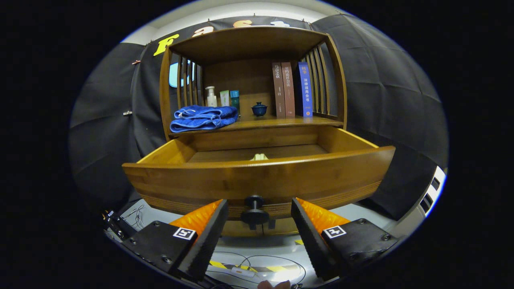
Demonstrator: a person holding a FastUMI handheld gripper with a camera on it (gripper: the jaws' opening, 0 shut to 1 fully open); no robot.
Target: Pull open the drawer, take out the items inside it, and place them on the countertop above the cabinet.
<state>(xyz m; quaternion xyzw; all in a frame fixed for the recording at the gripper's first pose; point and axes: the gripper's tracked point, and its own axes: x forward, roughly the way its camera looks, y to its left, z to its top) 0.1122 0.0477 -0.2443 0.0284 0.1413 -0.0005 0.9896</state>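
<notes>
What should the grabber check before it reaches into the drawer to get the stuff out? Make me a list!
1. Drawer pulled open: ok, it stands well out from the cabinet.
2. Gripper free of the knob: ok, the fingers are spread wide, with the knob between them and untouched.
3. Something inside to take: ok, a small pale item peeks over the drawer's front edge. What it is: cannot tell.
4. More items inside: cannot tell, the drawer front hides the near part of the floor.
5. Room on the countertop: ok, bare wood shows between the blue towel and the books, near the small blue cup.
</notes>
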